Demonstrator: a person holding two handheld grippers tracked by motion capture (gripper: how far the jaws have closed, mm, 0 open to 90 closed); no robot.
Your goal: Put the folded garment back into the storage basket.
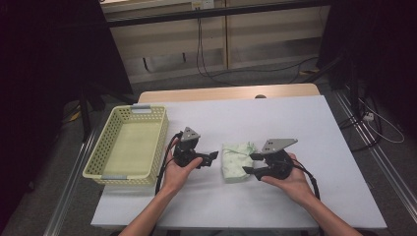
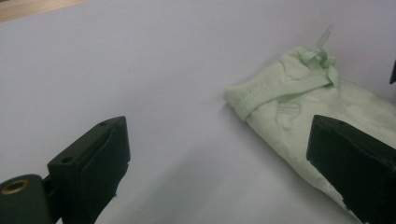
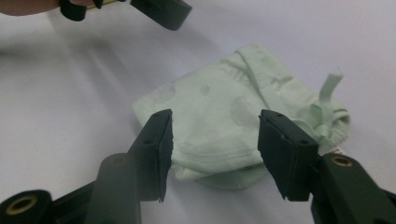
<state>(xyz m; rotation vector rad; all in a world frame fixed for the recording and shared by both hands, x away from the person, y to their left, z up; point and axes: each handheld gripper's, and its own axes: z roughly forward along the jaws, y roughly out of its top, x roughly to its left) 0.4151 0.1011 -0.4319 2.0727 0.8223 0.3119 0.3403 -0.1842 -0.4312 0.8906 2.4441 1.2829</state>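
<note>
- The right gripper (image 1: 252, 163) has its jaws spread, just beside the folded green cloth (image 1: 238, 161).
- The left gripper (image 1: 212, 158) is spread wide too, pinching nothing.
- The cloth lies on the white counter (image 1: 295, 123) between them.
- A yellow basket (image 1: 105, 142) sits farther left.

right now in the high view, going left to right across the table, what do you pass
yellow perforated basket → left gripper → folded pale green cloth → right gripper. Both grippers stand with jaws apart, one on each side of the cloth.
</note>
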